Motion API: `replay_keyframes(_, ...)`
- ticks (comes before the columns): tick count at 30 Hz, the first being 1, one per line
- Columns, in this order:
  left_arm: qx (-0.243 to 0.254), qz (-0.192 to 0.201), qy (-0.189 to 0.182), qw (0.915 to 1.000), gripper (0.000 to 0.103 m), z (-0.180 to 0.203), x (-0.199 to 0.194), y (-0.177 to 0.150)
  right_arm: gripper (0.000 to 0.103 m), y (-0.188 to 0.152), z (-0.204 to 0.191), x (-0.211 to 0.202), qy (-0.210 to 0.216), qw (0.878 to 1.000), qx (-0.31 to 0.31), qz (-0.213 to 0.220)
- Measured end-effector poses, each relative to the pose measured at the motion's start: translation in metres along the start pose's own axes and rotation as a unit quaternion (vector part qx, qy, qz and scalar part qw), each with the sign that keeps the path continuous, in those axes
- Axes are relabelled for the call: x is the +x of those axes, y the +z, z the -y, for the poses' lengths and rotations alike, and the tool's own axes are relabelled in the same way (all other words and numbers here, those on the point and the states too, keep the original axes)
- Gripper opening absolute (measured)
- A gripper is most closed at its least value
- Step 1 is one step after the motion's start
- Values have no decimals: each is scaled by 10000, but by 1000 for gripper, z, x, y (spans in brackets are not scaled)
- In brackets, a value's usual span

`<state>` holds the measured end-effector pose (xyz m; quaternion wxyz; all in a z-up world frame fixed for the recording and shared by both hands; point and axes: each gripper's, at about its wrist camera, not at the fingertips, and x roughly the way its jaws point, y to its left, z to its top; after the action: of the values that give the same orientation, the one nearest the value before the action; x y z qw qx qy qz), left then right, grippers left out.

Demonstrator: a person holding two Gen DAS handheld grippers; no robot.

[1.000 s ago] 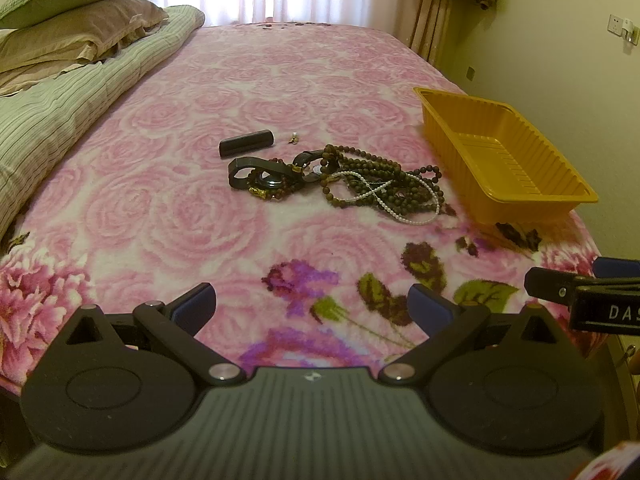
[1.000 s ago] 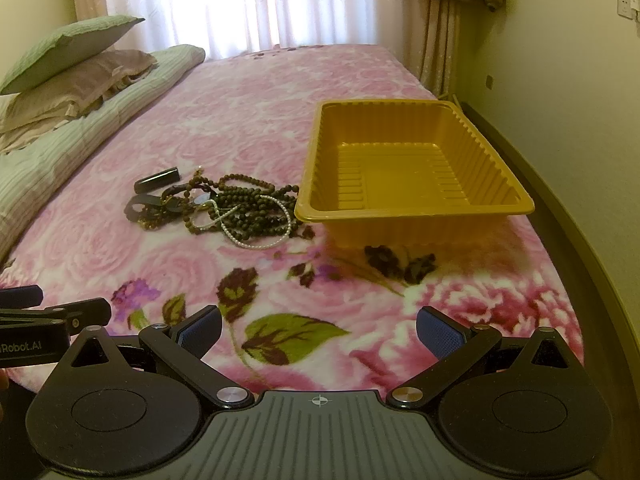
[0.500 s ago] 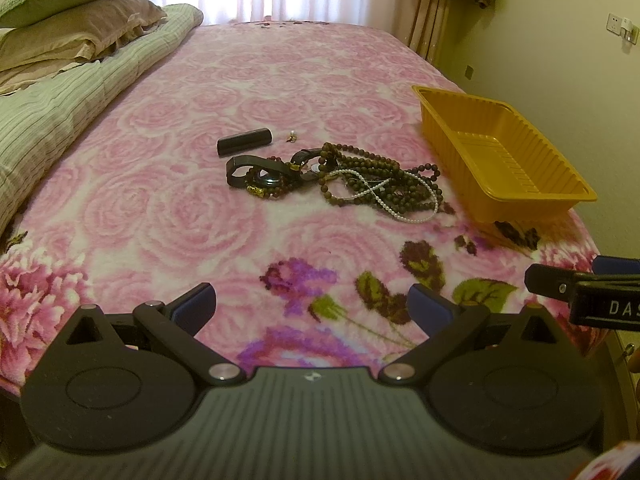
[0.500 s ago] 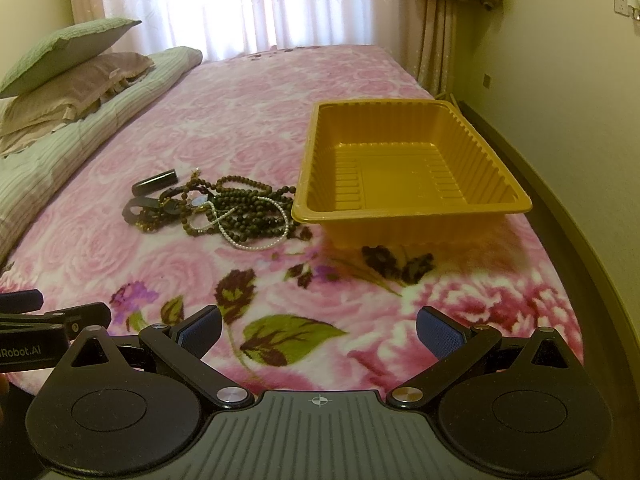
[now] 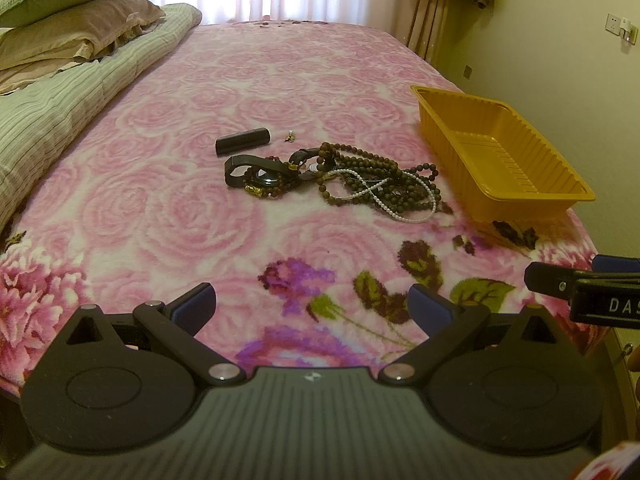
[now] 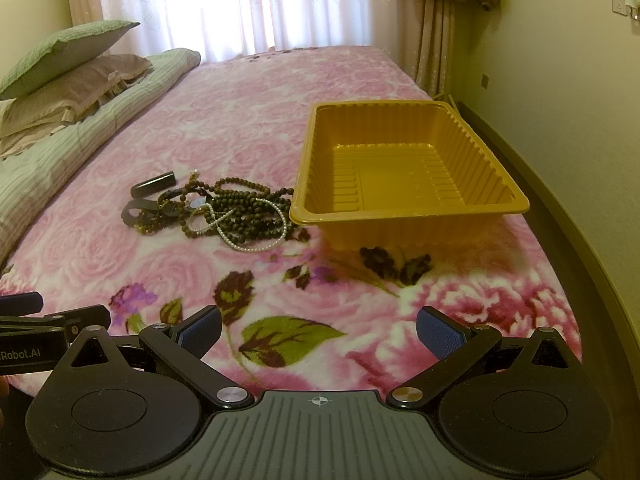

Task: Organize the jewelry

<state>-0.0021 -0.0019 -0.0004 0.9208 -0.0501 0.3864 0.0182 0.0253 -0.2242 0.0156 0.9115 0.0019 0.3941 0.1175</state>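
Both claws hover low and level over the bed's near edge, fingers spread wide, empty. Ahead of the left gripper point(image 5: 312, 306) lies the jewelry pile point(image 5: 340, 178); ahead of the right gripper point(image 6: 319, 330), the yellow tray point(image 6: 408, 210), with the pile touching its left side.

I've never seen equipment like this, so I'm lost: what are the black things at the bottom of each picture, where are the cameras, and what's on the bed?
Each picture comes from a camera mounted on a hand-held gripper, looking forward along its two fingers. A person carries one in each hand; there is no robot arm. The left gripper and the right gripper are both open and hold nothing.

They hover over a bed with a pink floral blanket. On it lies a tangle of dark bead strings with a white pearl strand, a black strap, a small dark bar and a tiny pale trinket. An empty yellow tray sits beside the beads.
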Motion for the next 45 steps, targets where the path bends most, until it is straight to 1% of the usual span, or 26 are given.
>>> replay_keyframes(34,-11,-9,-13,10000,101,-1,1,0,103,-2,1,1,22,10000,42,-13)
replay_keyframes(39,-18,-38,-23,10000,101,1,4,-2,103,-6,9,7,167,9994,298,-108)
replay_keyframes(42,-25,-73,-30,10000,101,1,7,-3,103,-6,20,9,376,9971,637,-172)
replay_keyframes(45,-45,-102,-60,9999,101,-1,8,-2,103,-5,30,7,453,9950,884,-103)
